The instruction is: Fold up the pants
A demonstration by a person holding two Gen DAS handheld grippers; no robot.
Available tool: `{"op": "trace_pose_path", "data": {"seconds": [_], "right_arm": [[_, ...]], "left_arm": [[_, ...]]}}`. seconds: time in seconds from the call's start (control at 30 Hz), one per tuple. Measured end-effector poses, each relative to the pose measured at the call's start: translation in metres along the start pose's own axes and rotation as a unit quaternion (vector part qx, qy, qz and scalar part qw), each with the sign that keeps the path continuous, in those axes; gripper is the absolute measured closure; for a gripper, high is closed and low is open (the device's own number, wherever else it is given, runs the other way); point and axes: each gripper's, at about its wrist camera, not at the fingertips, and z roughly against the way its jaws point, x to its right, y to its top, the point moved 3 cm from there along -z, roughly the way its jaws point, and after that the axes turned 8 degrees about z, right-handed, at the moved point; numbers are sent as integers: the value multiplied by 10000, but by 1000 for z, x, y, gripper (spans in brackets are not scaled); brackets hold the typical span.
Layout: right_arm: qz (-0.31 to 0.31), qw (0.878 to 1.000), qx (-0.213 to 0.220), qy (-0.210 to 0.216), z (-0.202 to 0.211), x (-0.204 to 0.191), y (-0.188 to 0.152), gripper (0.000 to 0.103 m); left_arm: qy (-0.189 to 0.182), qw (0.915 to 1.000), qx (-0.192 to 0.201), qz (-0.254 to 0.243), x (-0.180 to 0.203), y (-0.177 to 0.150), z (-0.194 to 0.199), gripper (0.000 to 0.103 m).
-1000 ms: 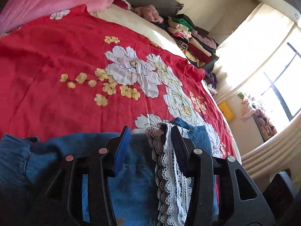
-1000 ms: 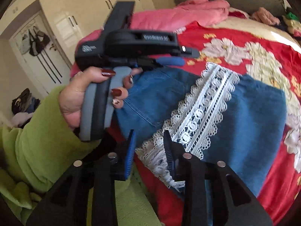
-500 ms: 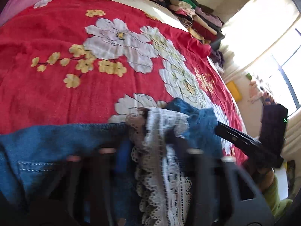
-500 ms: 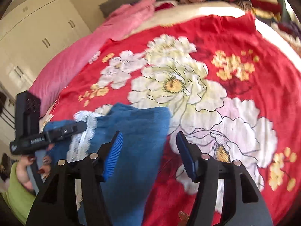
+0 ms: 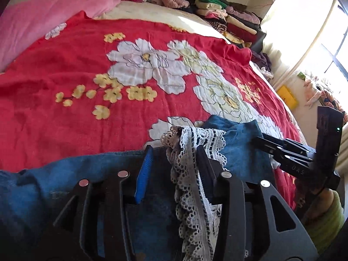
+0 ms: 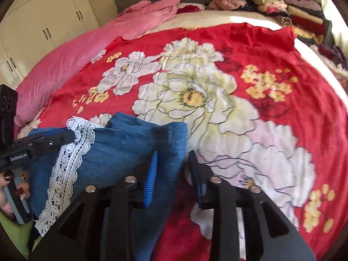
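Lying on the red flowered bedspread [image 6: 271, 43], the blue denim pants [image 6: 121, 143] with the white lace stripe [image 5: 191, 184] are partly folded. The left tongs [image 5: 171, 169] have just widened, lace between the pads without a clear grip. The right tongs [image 6: 171, 174], just narrowing, straddle the denim edge, not pressing.

Red floral bedspread [image 5: 65, 69], pink blanket [image 6: 65, 65], folded clothes stack [image 5: 228, 19], wardrobe [image 6: 43, 21].
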Motion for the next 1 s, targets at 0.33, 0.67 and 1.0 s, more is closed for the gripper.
{"op": "trace_pose_path", "data": {"seconds": [0.33,0.67,1.0], "right_arm": [[390,9981,291,375,70,-28,-44,51],[1167,9905,191,702,95,-76,-92,48],[1261,9888,-141,787,76,-92,-110,48]], "left_arm": [[240,9991,363,-18,-9,-36,61,39],[-126,9995,-186,212,3,-103,73,38],[-272,9962,-781,257,28,-128,37,74]]}}
